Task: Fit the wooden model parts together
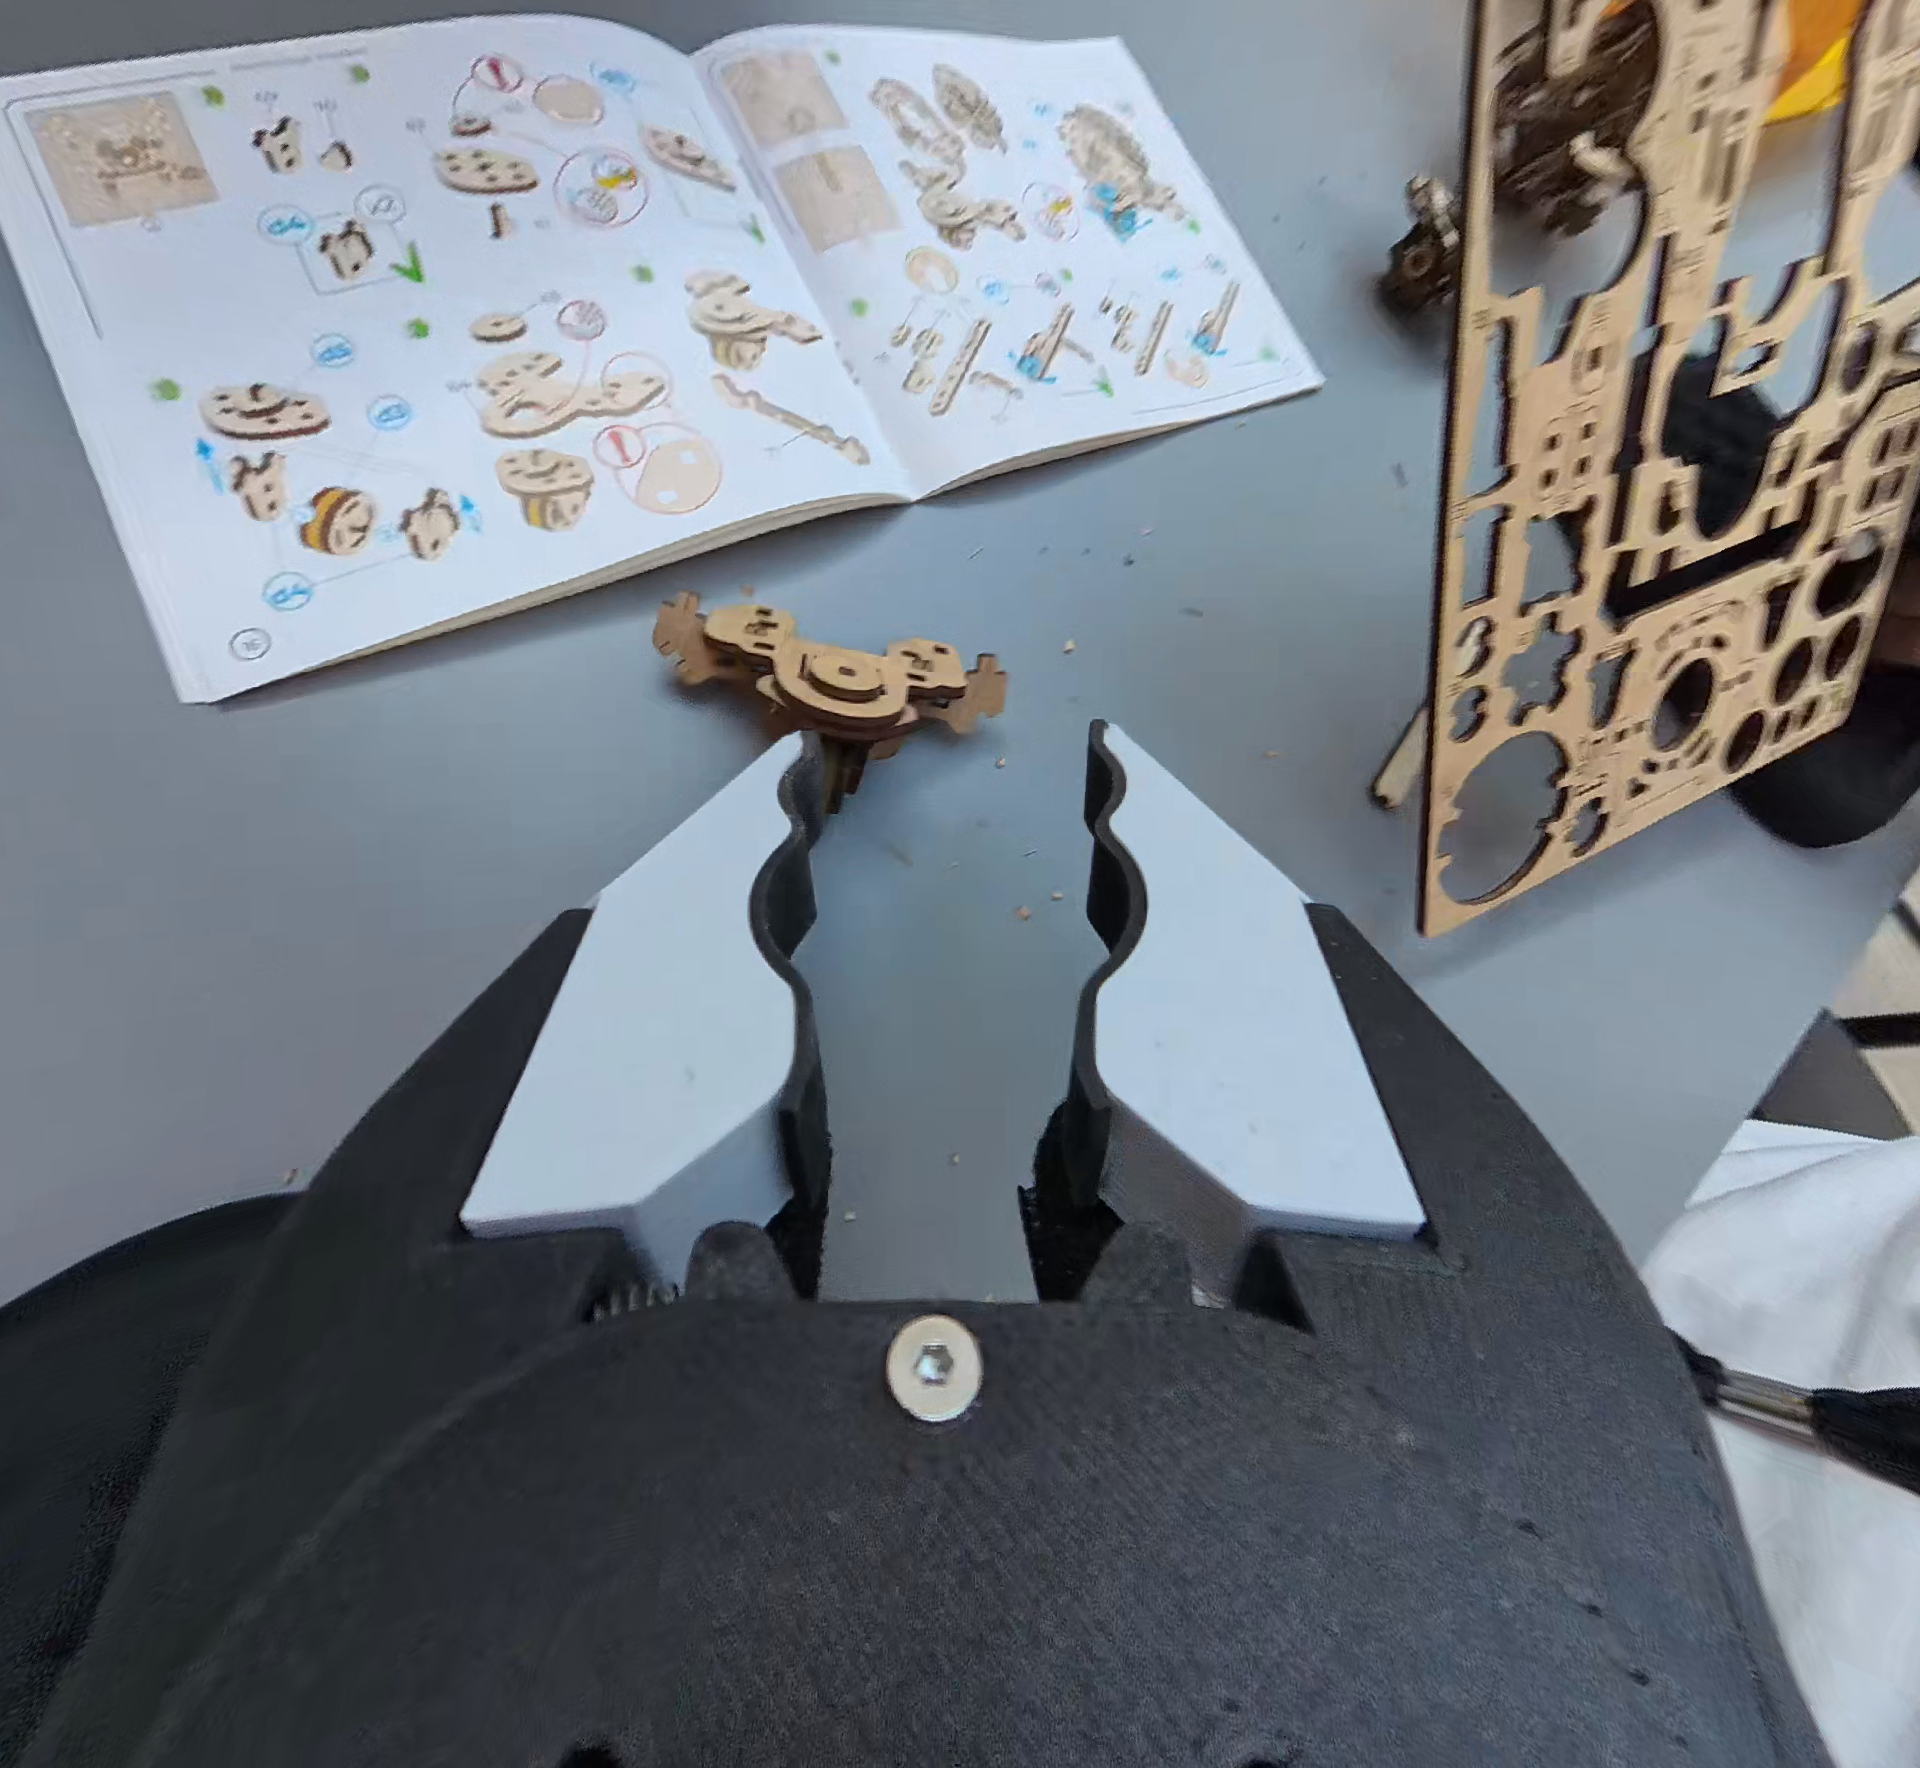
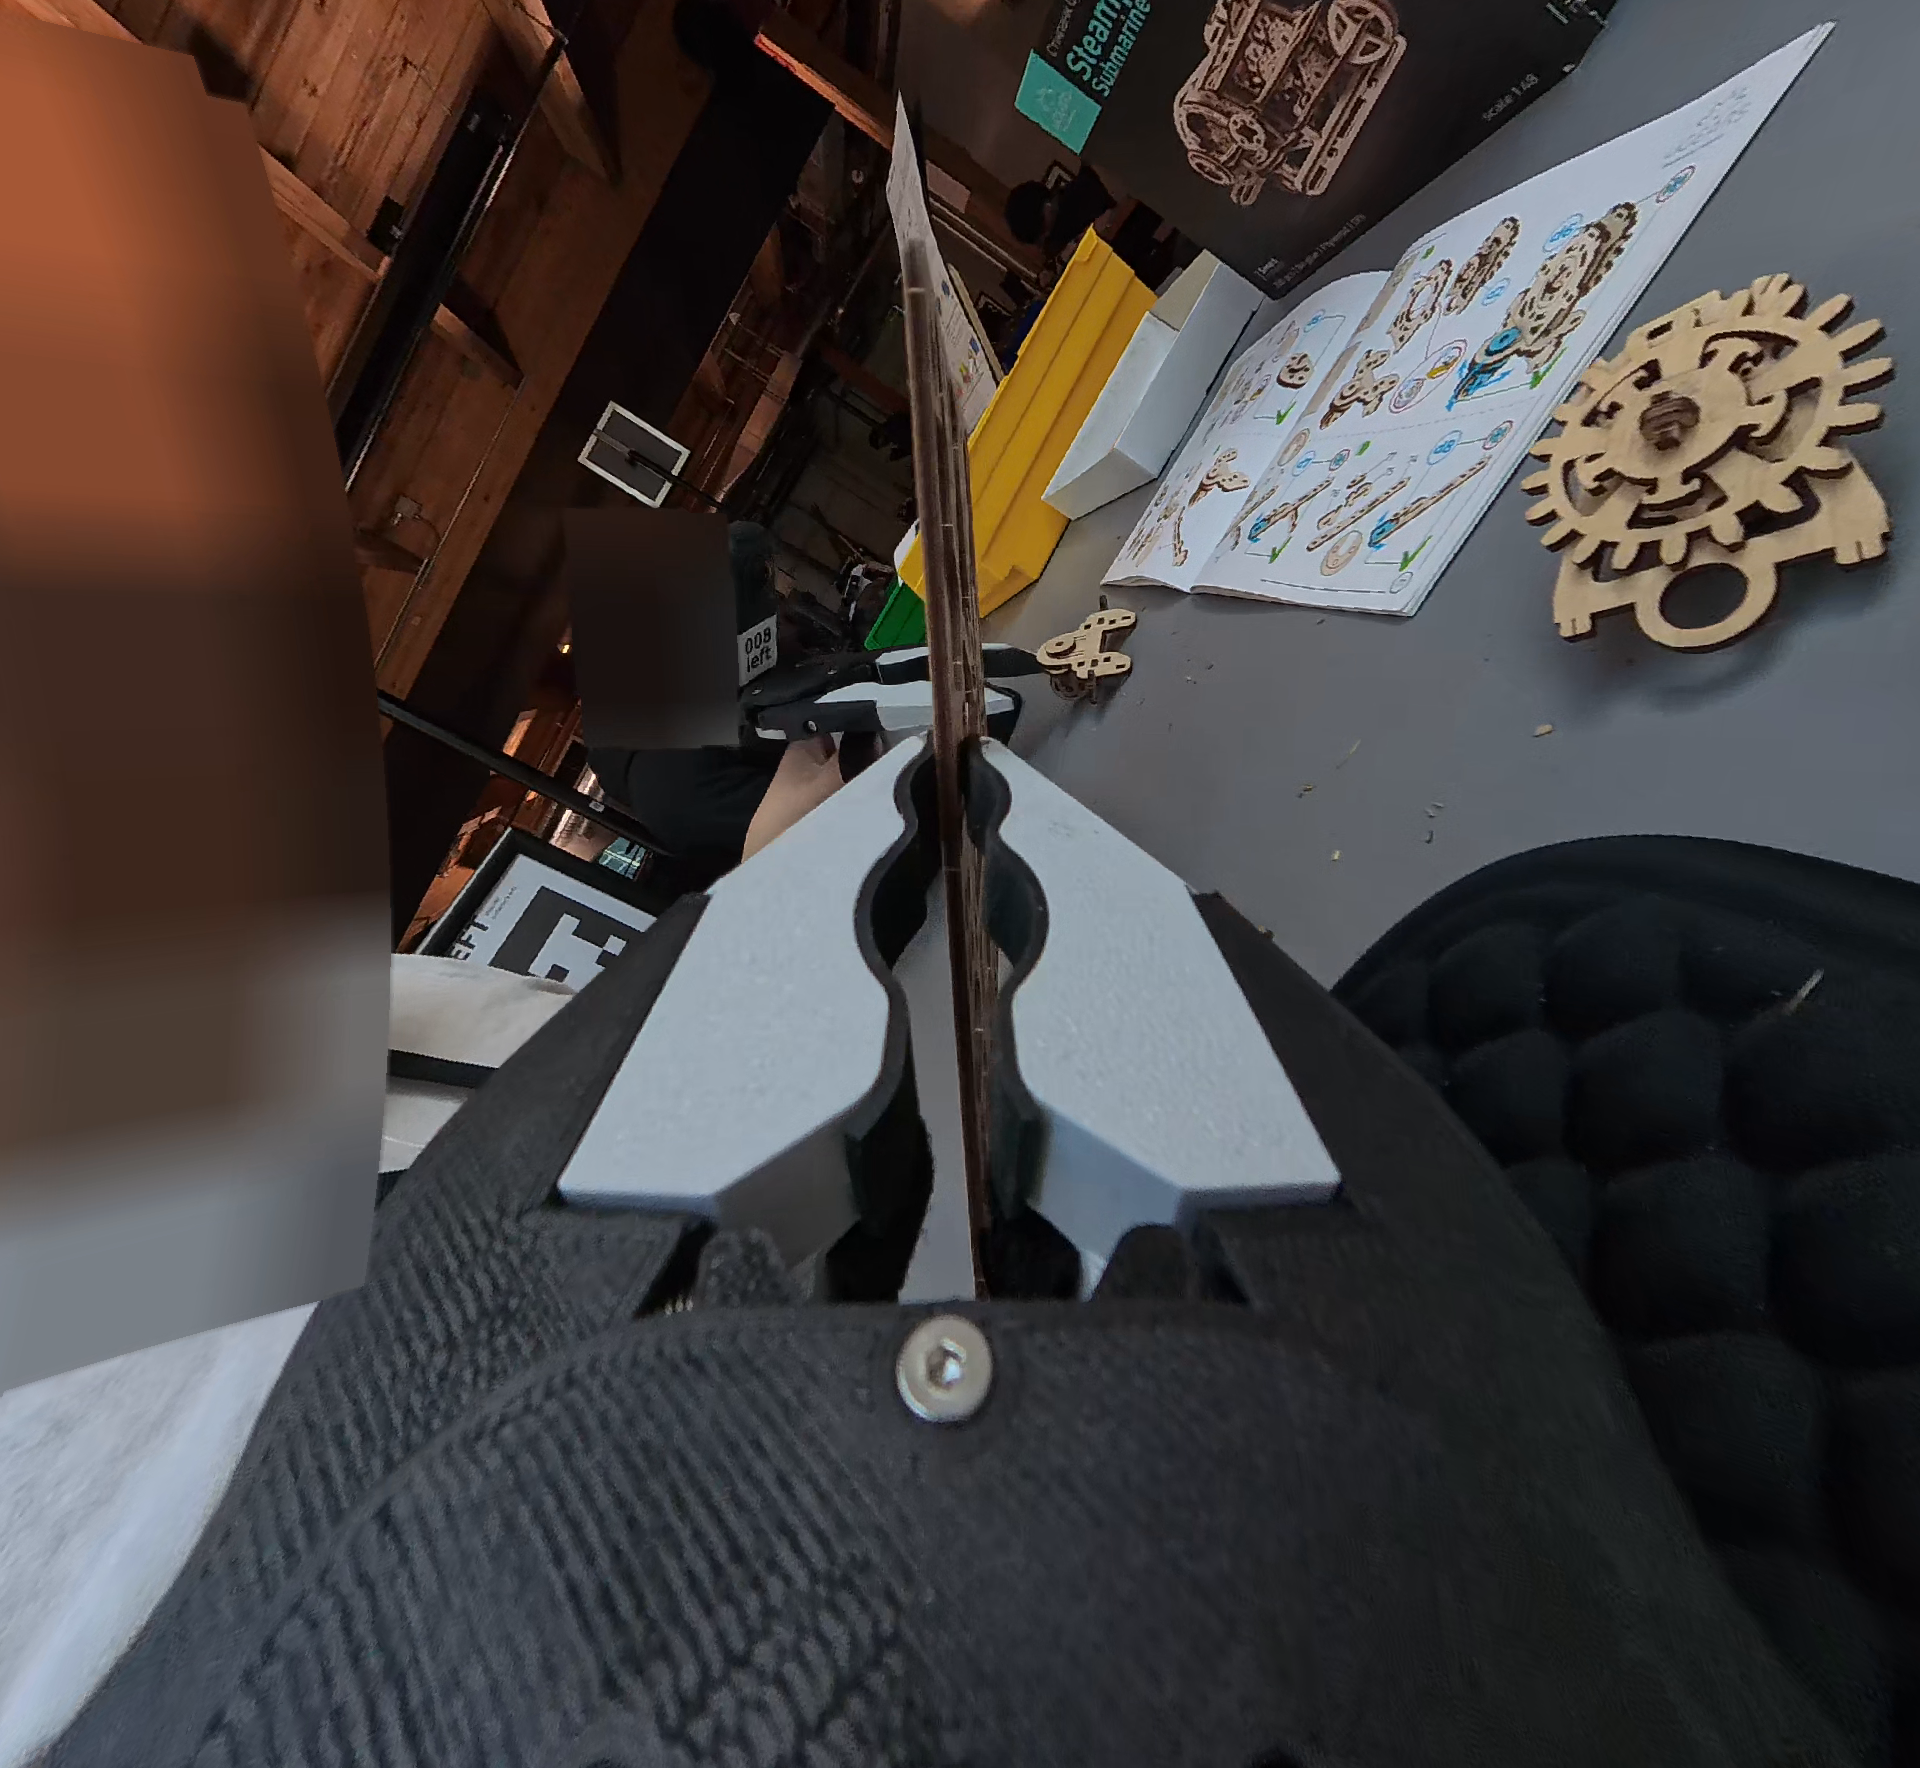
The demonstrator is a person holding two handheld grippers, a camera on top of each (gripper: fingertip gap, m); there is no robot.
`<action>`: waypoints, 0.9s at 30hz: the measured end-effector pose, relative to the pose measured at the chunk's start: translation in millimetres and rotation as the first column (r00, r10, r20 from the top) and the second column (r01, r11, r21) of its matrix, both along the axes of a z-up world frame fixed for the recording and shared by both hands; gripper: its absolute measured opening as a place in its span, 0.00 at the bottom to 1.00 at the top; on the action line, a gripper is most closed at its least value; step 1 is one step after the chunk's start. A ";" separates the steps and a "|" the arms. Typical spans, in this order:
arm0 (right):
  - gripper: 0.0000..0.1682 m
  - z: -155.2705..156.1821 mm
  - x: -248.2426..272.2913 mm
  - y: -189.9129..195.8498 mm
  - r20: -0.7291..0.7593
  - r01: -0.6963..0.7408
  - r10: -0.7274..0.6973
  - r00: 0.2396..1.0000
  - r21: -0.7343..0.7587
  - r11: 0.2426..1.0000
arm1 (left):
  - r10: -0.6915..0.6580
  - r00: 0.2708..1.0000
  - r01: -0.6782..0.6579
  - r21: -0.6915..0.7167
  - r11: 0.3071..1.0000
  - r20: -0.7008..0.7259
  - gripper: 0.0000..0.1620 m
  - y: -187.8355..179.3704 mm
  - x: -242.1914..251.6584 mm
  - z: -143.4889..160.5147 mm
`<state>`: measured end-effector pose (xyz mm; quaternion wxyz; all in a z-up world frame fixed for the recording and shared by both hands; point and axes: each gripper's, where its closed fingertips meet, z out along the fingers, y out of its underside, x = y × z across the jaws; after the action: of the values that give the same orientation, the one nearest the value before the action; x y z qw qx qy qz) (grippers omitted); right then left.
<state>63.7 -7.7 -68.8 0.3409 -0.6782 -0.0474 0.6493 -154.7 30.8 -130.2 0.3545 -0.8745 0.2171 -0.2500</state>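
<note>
Toward three o'clock in the left wrist view, the plywood parts sheet [image 1: 1662,430] runs off the frame edge, and the dark shape behind its cut-outs is too blurred to name; it may be the right gripper. In the right wrist view that sheet [image 2: 948,513] shows only edge-on, a thin dark line rising toward twelve o'clock, and a large blurred patch covers the nine o'clock side.

The left gripper [image 1: 945,762] stands wide open with nothing between its fingers; the left fingertip [image 1: 784,768] sits just beside the small wooden assembly [image 1: 831,674], whose lower peg it partly hides. Whether they touch is unclear. The right gripper [image 2: 951,757] is clamped onto the parts sheet, jaws nearly together around it.

The assembly lies on the grey table [image 1: 312,835], just below the open instruction booklet [image 1: 540,316], with wood crumbs scattered around. In the right wrist view a wooden gear assembly [image 2: 1714,461] lies at two o'clock, the dark kit box [image 2: 1299,56] at one o'clock, a yellow bin [image 2: 1039,409] beside it, and a black cushioned pad [image 2: 1662,1095] at four o'clock. Timber walls and beams fill the background.
</note>
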 end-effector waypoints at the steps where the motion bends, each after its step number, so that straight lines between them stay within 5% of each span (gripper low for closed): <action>1: 0.01 1.6 -0.2 0.7 -0.020 -0.005 0.005 1.000 -0.004 1.000 | -0.015 0.997 0.014 0.016 1.000 0.073 0.32 -2.8 10.0 9.9; 6: 0.01 13.2 -2.3 4.7 -0.135 -0.028 0.029 0.990 0.005 1.000 | -0.093 0.967 0.093 0.011 0.996 0.238 0.34 -12.3 41.6 26.3; 22: 0.01 15.0 5.3 8.7 -0.164 0.013 -0.009 0.986 0.023 1.000 | 0.041 0.989 -0.033 0.061 0.998 -0.141 0.33 9.6 10.1 -23.6; 27: 0.01 14.6 5.5 7.9 -0.153 0.024 -0.018 0.988 0.033 0.999 | 0.056 0.950 -0.010 0.149 0.989 -0.308 0.12 24.0 5.9 -29.7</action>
<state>69.2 0.2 -54.2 0.3621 -0.6209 -0.0253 0.6948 -148.8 54.8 -160.0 0.3828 -0.8782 0.2735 -0.0863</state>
